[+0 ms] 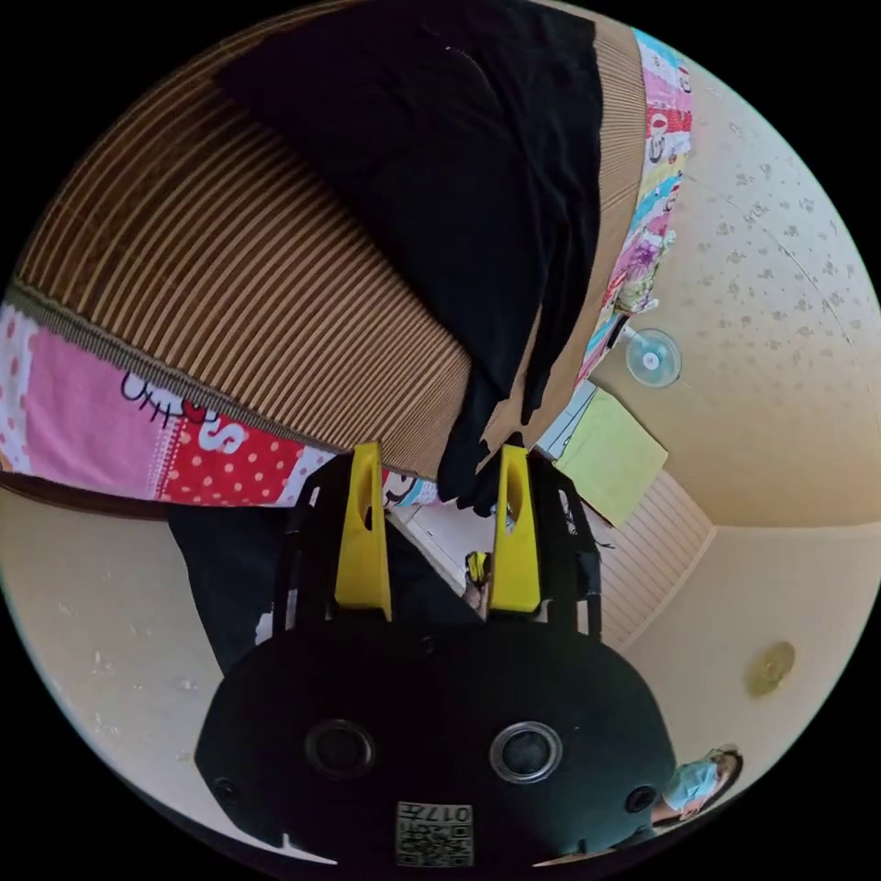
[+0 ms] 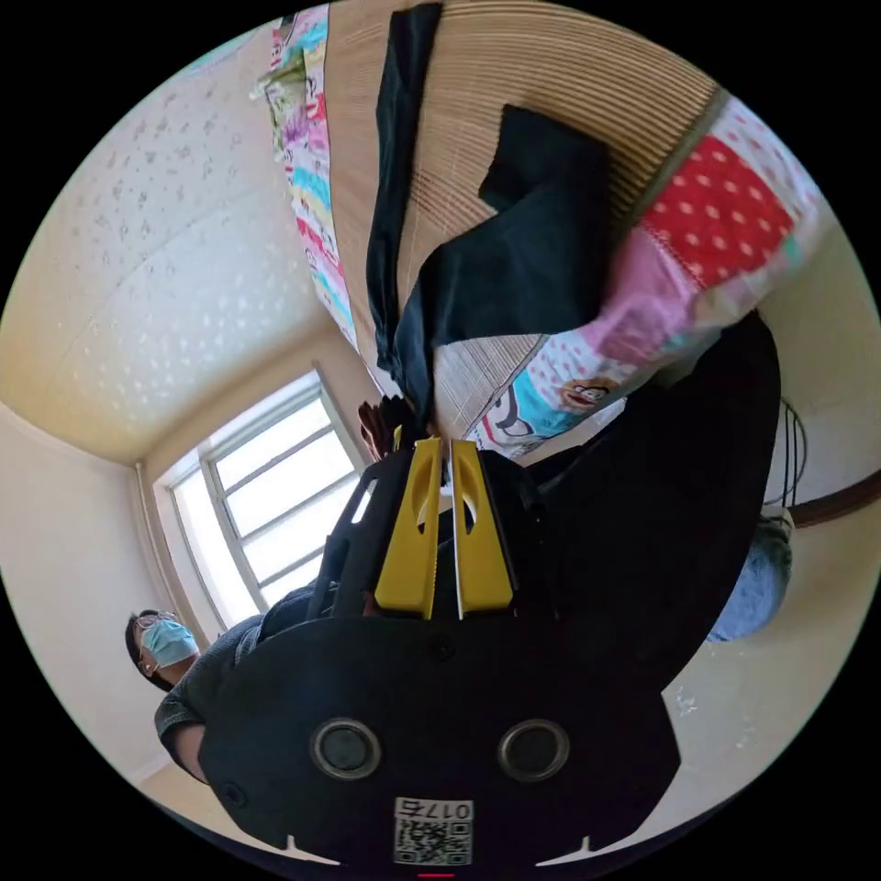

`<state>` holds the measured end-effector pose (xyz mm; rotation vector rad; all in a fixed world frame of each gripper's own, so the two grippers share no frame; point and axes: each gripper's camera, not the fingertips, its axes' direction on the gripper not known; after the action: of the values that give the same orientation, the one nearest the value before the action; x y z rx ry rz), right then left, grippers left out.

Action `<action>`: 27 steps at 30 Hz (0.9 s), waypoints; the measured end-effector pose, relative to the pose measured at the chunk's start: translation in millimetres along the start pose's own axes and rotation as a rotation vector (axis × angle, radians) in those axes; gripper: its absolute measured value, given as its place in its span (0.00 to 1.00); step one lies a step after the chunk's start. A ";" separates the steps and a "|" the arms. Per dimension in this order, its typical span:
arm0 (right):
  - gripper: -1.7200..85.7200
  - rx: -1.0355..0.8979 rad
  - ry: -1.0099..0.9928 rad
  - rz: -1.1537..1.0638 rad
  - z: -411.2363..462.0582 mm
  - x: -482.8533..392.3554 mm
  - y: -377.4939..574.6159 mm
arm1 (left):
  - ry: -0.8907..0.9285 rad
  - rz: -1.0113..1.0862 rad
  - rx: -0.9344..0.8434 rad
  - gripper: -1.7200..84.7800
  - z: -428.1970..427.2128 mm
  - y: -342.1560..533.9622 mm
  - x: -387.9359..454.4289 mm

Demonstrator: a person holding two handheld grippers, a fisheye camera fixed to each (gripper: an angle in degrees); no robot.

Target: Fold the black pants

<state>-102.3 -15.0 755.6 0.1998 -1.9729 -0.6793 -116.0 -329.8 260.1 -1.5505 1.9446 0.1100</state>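
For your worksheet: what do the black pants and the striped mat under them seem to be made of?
Black pants: likely soft matte woven or knit cloth; they drape limply and show no shine. Striped mat: probably bamboo or rattan slats, judging by the fine parallel tan ribs with a slight sheen.

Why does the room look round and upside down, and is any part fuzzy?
Both views come through a fisheye lens, so straight edges bend and a black ring frames them. In the right gripper view the window glares white, and the patchwork quilt looks smeared. In the left gripper view the striped mat is sharp, while the black pants are too dark to show folds.
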 end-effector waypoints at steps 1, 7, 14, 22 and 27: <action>0.05 0.030 -0.032 0.012 -8.0 2.0 21.4 | 0.030 -0.051 0.064 0.22 -9.2 -10.9 -0.8; 0.06 0.126 -0.257 -0.006 -45.4 -5.0 106.9 | 0.267 -0.298 0.484 0.16 -56.1 -17.5 -21.3; 0.09 0.320 -0.427 0.172 -124.8 7.1 164.1 | 0.708 0.058 0.261 0.06 -82.1 -30.3 -46.2; 0.15 0.328 -0.283 0.333 -168.1 -22.5 124.1 | 0.194 0.005 0.278 0.04 -181.4 50.1 -102.1; 0.17 0.258 -0.025 0.366 -170.0 -75.2 50.2 | 0.150 -0.100 0.333 0.04 -201.5 82.2 -106.3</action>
<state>88.0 -6.0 783.4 -0.0172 -2.0458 -0.1914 -265.1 -303.9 449.2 -1.4600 1.8786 -0.3649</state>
